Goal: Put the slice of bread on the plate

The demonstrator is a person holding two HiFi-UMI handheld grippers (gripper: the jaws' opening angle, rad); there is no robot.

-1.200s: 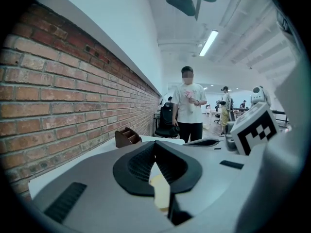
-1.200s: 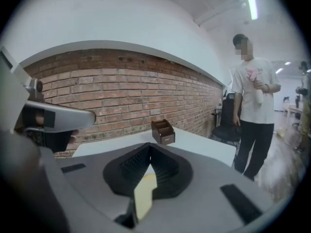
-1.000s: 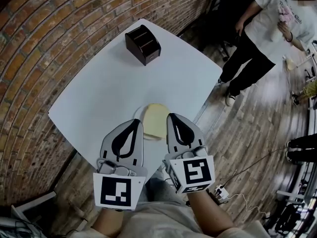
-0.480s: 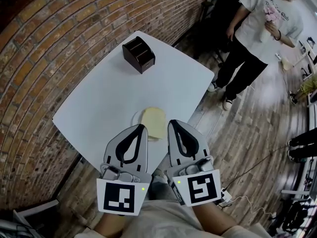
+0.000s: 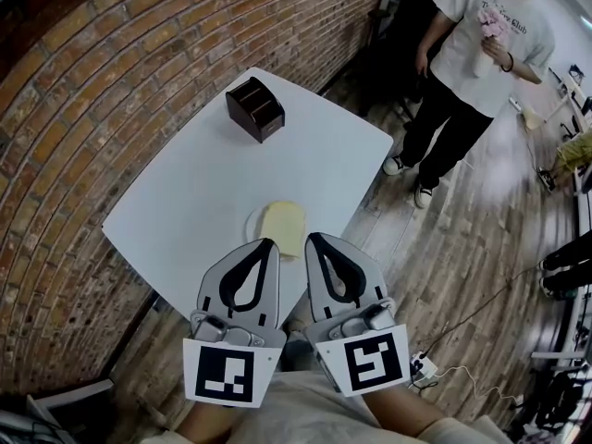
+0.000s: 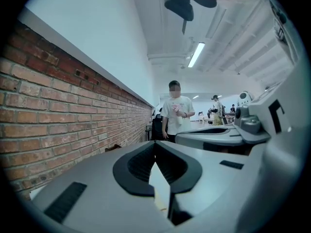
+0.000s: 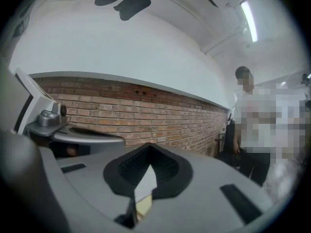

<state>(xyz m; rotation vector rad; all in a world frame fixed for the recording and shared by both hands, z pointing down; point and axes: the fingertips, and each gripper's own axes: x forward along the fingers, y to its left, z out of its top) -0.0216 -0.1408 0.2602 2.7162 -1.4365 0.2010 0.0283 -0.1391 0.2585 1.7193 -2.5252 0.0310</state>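
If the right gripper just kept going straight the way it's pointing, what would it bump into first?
Most likely the brick wall. The right gripper is held roughly level above the table, so it should pass over the bread rather than hit it, though depth is hard to judge.

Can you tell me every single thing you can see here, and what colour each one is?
table: one, white, beside the brick wall
slotted box: one, dark brown, far corner of the table
plate: one, white, near edge of the table
slice of bread: one, pale yellow, on the plate
brick wall: one, reddish brown, left of the table
floor: one, brown wood, around the table
person: one, white T-shirt, black trousers, standing beyond the table
left gripper: one, grey, shut, empty, before the plate
right gripper: one, grey, shut, empty, beside the left one
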